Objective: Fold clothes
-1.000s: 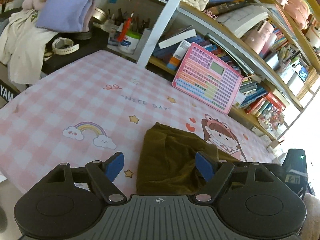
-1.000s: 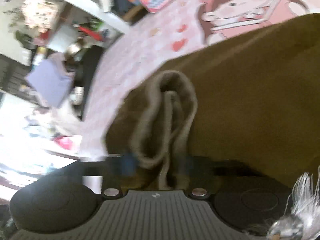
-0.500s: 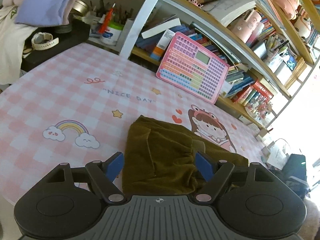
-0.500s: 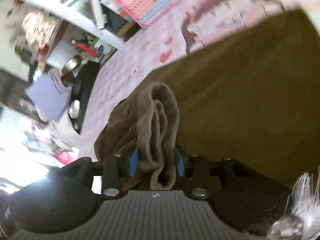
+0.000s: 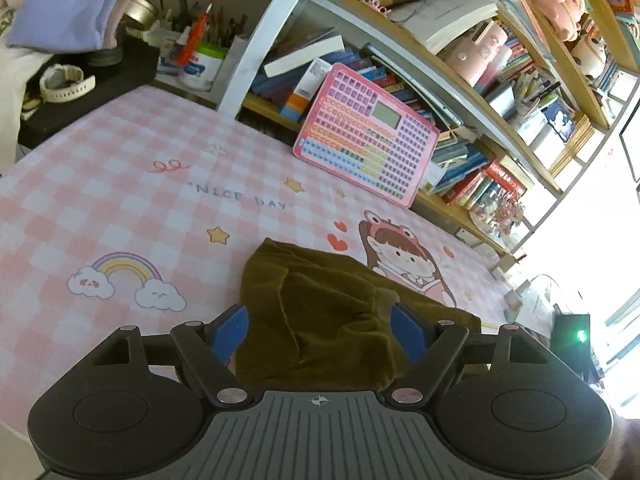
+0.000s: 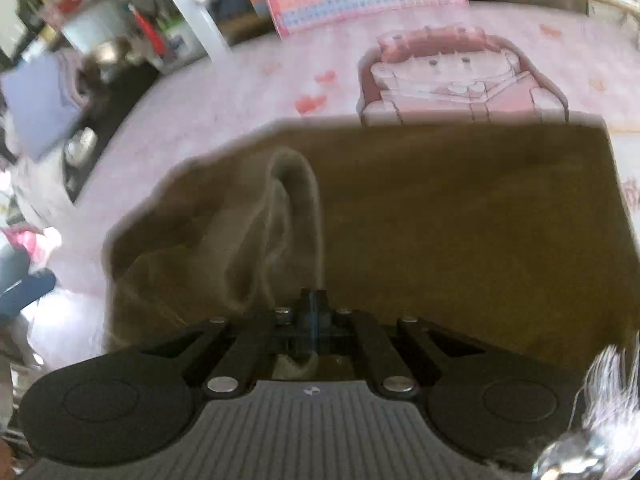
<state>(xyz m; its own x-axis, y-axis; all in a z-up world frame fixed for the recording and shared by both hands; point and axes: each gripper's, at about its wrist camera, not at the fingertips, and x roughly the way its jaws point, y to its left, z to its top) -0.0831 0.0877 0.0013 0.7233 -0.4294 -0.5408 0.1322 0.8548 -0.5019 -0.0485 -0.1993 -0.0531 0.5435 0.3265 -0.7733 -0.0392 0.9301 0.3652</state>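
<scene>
Our right claw (image 6: 313, 312) has its two blue pads pressed flat together at the near edge of the olive-brown garment (image 6: 460, 232). A raised loop of that cloth stands just ahead of the pads and a little to their left, and a bit of fabric shows behind them, between the black links. The view is blurred, so we cannot tell whether cloth is actually pinched between the pads. Our left claw (image 5: 320, 330) stands wide, one blue pad on either side of the rumpled near-left part of the same garment, neither pad pressing on it.

We see the garment lying on the pink checked table cover (image 5: 120, 184), toward its near edge and right of the middle. Its far edge runs straight just below the printed cartoon girl (image 5: 404, 258), covering the lowest part of the print. The left end is bunched into folds; the right part lies flat and smooth.

At the far edge of the cover a pink toy keyboard (image 5: 366, 134) leans against the bookshelf (image 5: 460, 80). Off the far left corner we see a folded lilac cloth (image 5: 66, 2) sitting above a black box, with a white wristwatch (image 5: 64, 82) on the box.
</scene>
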